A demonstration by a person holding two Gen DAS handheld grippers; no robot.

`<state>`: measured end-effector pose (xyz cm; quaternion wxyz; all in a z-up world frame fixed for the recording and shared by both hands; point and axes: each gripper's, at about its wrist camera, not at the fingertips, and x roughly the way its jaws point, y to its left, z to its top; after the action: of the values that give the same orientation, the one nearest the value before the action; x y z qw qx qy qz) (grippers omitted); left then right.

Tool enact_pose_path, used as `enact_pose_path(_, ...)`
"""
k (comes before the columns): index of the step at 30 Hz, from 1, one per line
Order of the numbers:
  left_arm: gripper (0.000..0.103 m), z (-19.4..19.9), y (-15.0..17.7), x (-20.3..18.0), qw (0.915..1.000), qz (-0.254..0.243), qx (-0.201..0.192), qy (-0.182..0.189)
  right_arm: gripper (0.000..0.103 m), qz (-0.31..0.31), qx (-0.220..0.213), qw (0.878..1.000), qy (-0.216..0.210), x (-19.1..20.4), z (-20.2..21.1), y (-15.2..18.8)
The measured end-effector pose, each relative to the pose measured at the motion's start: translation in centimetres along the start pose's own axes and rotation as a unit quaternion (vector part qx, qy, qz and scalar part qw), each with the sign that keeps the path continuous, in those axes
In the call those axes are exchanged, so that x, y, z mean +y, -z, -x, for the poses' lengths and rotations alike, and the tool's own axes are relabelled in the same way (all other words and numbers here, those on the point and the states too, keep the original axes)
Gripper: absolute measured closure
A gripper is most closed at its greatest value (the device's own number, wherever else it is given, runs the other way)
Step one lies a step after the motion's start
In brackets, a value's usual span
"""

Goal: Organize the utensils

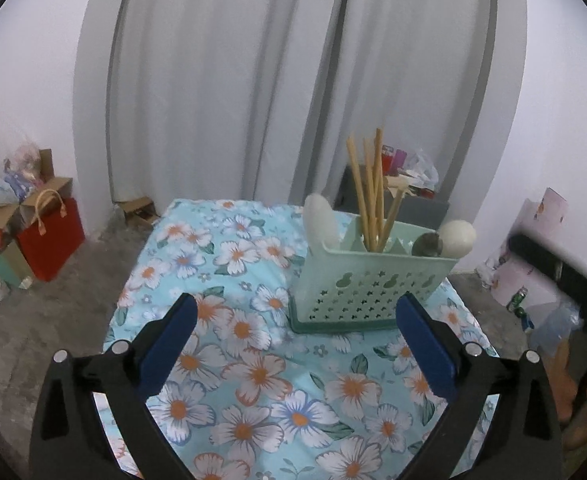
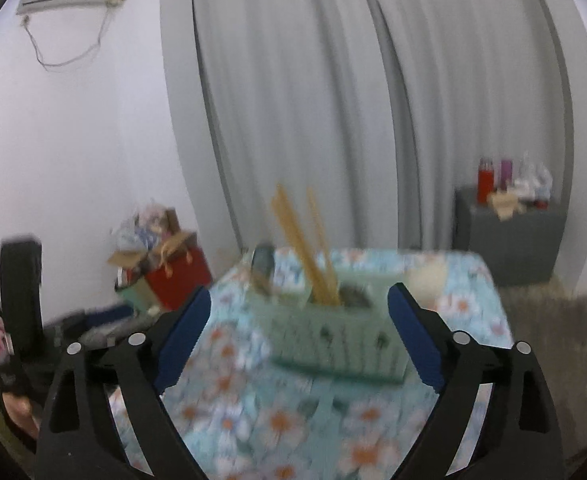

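Chopsticks upright in green caddy

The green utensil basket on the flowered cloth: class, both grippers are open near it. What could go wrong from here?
1. The chopsticks stand tall and lean out of the basket; a passing gripper could catch them and tip the light basket.
2. The basket sits on a loose, wrinkled cloth, so a nudge may slide it.
3. The right wrist view is blurred, so the right gripper may misjudge its approach.
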<state>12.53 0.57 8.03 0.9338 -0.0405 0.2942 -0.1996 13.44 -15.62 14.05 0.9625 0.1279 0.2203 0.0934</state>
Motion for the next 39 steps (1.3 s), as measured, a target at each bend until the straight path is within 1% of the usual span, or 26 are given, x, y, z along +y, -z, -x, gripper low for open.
enact_pose_path(2,0.006,0.4,-0.1,-0.1,0.9999,0.001,-0.005,-0.01,0.014,-0.008,0.016,1.0,0.0,0.5,0.1,0.8)
enact_pose_path(6,0.006,1.3,-0.1,-0.2,0.9994,0.007,-0.013,-0.031,0.011,-0.017,0.029,0.999,0.008,1.1,0.9,1.9)
enact_pose_path(10,0.006,1.9,0.1,-0.6,0.9978,0.016,-0.013,-0.064,0.009,-0.026,0.036,0.999,0.025,1.5,1.6,3.1)
enact_pose_path(13,0.006,2.3,0.3,-1.0,0.9959,0.013,-0.014,-0.089,0.008,-0.032,0.042,0.998,0.04,1.3,2.1,3.7)
enact_pose_path(16,0.006,2.6,0.3,-1.4,0.9933,0.008,-0.018,-0.114,0.008,-0.035,0.045,0.997,0.054,1.2,2.5,4.1)
enact_pose_path(18,0.006,2.6,0.3,-1.7,0.99,0.003,-0.019,-0.14,0.008,-0.038,0.047,0.996,0.068,1.1,2.5,4.2)
enact_pose_path(21,0.006,2.2,0.2,-2.1,0.9851,-0.011,-0.016,-0.171,0.008,-0.045,0.049,0.994,0.088,0.7,2.3,4.2)
enact_pose_path(23,0.006,1.8,0.3,-2.3,0.9827,-0.019,-0.012,-0.184,0.008,-0.049,0.052,0.993,0.099,0.5,2.0,4.4)
enact_pose_path(26,0.006,1.2,0.7,-2.7,0.9808,-0.028,-0.004,-0.193,0.008,-0.046,0.057,0.991,0.112,0.4,1.6,4.6)
enact_pose_path(31,0.006,0.6,1.1,-3.6,0.978,-0.05,-0.003,-0.202,0.008,-0.044,0.066,0.989,0.127,0.1,1.0,4.9)
enact_pose_path(35,0.006,0.1,1.1,-3.8,0.9788,-0.041,-0.004,-0.201,0.008,-0.04,0.065,0.987,0.142,-0.2,1.0,4.9)
enact_pose_path(39,0.006,-0.3,0.9,-3.8,0.9832,-0.025,0.005,-0.181,0.008,-0.042,0.061,0.985,0.155,-0.7,1.1,4.9)
